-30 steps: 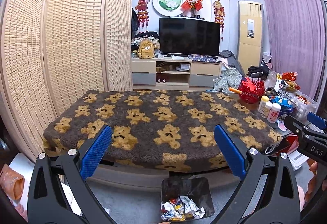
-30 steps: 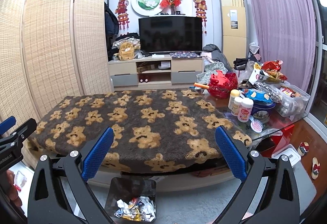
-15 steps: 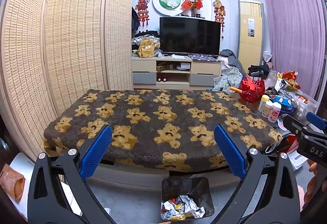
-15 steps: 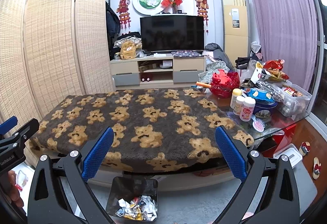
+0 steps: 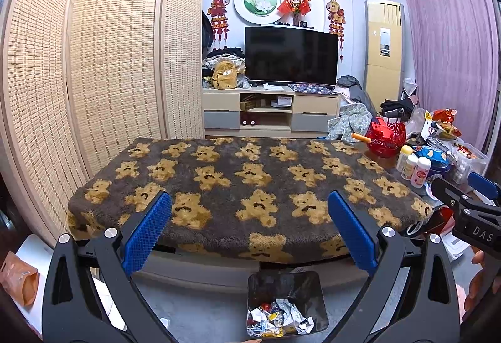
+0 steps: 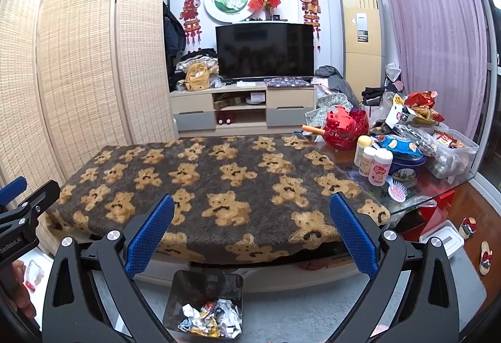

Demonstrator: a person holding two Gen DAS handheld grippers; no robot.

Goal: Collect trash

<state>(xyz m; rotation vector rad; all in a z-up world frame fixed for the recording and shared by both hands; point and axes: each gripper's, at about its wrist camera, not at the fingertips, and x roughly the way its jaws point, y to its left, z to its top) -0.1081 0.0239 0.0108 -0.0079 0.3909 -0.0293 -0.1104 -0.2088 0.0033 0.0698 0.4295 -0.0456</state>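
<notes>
A black trash bin (image 5: 286,305) stands on the floor in front of the table, holding crumpled wrappers and paper (image 5: 278,319). It also shows in the right wrist view (image 6: 206,302). My left gripper (image 5: 249,230) is open and empty, held above the bin and before the table edge. My right gripper (image 6: 250,230) is open and empty too, at about the same height. The right gripper's side shows at the right of the left wrist view (image 5: 469,211). The bear-patterned blanket (image 5: 247,183) on the table carries no trash that I can see.
The table's right end holds bottles (image 6: 374,163), a red basket (image 6: 346,127), snack bags (image 6: 419,108), a clear box (image 6: 454,152) and a pink brush (image 6: 397,189). A woven screen (image 5: 103,67) stands left. An orange bag (image 5: 18,280) lies on the left floor.
Both views have shifted very slightly; the grippers stay open and hold nothing. Nothing else has moved.
</notes>
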